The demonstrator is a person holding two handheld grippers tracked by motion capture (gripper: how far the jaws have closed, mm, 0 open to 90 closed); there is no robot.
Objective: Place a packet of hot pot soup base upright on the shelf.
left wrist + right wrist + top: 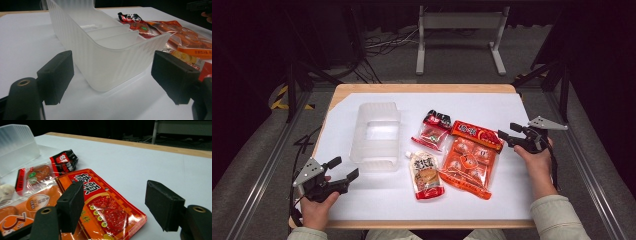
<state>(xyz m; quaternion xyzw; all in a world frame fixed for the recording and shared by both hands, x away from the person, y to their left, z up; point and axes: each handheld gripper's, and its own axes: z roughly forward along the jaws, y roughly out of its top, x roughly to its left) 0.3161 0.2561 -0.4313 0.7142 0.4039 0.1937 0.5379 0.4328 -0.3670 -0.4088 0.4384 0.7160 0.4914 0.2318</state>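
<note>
Right gripper (115, 206) fingers spread above the orange packet (100, 207); left gripper (112, 75) fingers spread before the clear bin (110, 57).

Honestly a lot is hard to read here. From above, the print on the spouted pouch (426, 175) is way too small to make out, same for the small red-and-black packet (432, 131). In the right gripper view the big orange pack (100, 207) runs off the bottom and left edges. In the left gripper view the clear plastic bin (105, 47) covers part of the packets, and its far end is cut off at the top.
</note>
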